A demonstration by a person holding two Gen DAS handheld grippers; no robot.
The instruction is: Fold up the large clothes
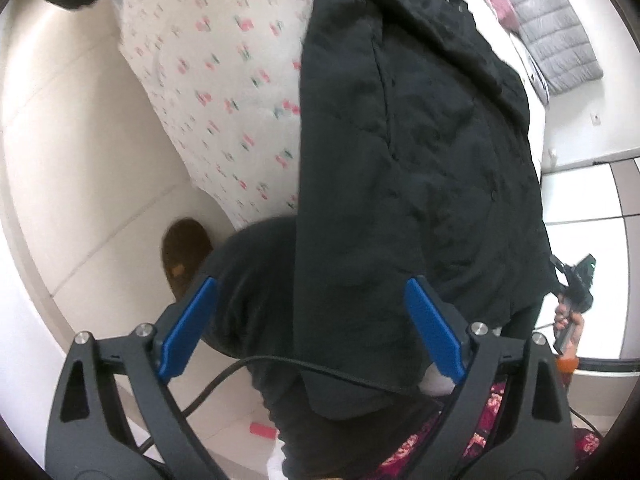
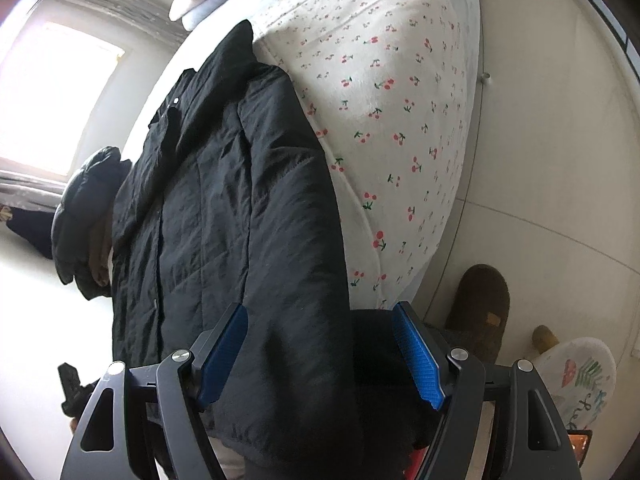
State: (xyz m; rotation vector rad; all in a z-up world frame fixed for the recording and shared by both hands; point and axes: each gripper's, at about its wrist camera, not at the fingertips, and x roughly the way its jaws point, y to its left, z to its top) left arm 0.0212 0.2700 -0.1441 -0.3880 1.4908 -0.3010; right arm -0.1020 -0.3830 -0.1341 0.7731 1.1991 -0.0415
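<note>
A black quilted jacket (image 2: 224, 216) lies spread along the edge of a bed with a cherry-print cover (image 2: 400, 112), its hem cut off behind our tools. We see the right gripper (image 2: 320, 354) with jaws wide, the sleeve between them but unpressed. The left gripper (image 1: 310, 326) gapes wide too, gripping nothing. A brown slipper (image 2: 480, 308) sits half-hidden on the floor.
</note>
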